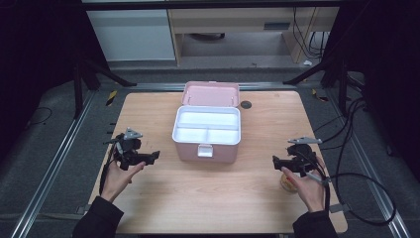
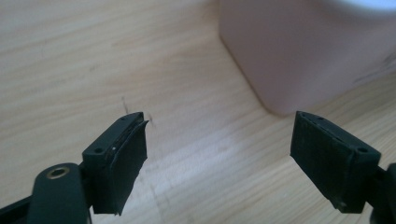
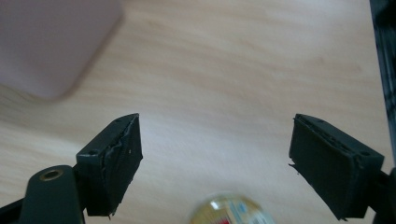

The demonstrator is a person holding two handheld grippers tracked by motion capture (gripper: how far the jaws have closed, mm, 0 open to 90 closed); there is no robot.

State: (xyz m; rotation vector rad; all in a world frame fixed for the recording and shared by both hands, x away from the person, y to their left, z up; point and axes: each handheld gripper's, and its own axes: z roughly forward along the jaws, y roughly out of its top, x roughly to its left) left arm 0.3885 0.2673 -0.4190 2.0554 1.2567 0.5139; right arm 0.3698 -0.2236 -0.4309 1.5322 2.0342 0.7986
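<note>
left gripper (image 1: 148,157) sits in the person's left hand (image 1: 116,174) at the left side of the wooden table (image 1: 208,198), above the tabletop, its jaws standing wide apart with nothing between them and turned toward the middle. in the left gripper view only bare wood lies between the two black pads (image 2: 126,158), and a rounded corner of the pink box (image 2: 299,51) shows just beyond them, up and to the right.

at the table's centre stands the pink box (image 1: 207,134) with its lid (image 1: 211,93) tipped back open and a white divided tray (image 1: 207,126) inside.

further right, the right gripper (image 1: 275,161) is held by the right hand (image 1: 306,187), jaws likewise spread and gripping nothing, pointing at the box. below it on the table, close under the hand, lies a small clear round thing with a coloured label (image 3: 229,211), seen in the right gripper view at the bottom edge between the jaws but not touched by them.
</note>
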